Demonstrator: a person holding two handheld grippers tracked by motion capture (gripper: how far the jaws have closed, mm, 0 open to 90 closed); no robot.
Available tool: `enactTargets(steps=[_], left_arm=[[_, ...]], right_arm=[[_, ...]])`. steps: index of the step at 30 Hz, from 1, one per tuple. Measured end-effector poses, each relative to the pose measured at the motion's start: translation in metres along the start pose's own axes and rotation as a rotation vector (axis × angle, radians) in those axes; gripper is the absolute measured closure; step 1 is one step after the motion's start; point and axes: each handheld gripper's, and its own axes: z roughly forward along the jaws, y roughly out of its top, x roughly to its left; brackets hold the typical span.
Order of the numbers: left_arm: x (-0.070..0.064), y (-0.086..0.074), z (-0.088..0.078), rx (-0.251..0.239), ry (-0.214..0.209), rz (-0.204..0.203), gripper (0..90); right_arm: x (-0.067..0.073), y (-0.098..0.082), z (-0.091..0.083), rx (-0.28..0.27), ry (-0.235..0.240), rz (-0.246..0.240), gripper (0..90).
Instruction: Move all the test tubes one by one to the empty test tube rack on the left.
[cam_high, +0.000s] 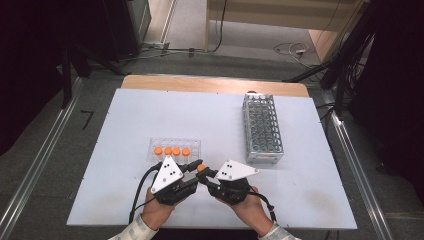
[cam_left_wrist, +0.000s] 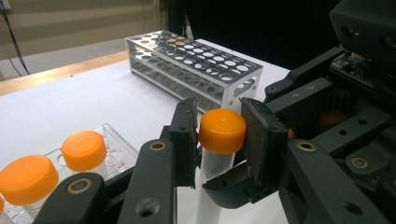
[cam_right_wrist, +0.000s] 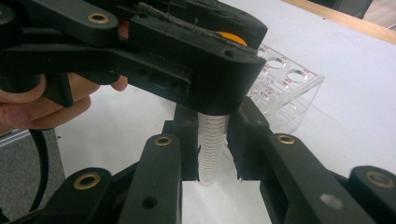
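Observation:
A clear graduated tube with an orange cap stands upright just above the white board, held between both grippers near the front middle. My left gripper is shut on the cap, its pads pressing both sides. Lower down, my right gripper is shut on the tube's clear body. In the right gripper view the left gripper's black jaws cross above and hide most of the cap. From the high view the left gripper comes in from the left and the right gripper from the right.
A clear plastic rack behind the grippers holds several orange-capped tubes, with free holes at its right end. A tall metal tube rack stands at the right back. The white board lies on a wooden table.

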Motion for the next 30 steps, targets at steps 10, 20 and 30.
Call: enactTargets(steps=[10,20,30], left_arm=[[0.000,-0.001,0.000,0.004,0.004,0.000,68.8],[0.001,0.000,-0.001,0.000,0.000,-0.012,69.8],[0.009,0.005,-0.013,-0.005,0.020,-0.040,69.8]], right_arm=[[0.001,0.000,0.001,-0.001,0.001,0.003,72.1],[-0.001,-0.001,0.000,-0.004,0.014,0.005,63.2],[-0.009,-0.004,-0.003,0.015,0.016,0.031,34.2]])
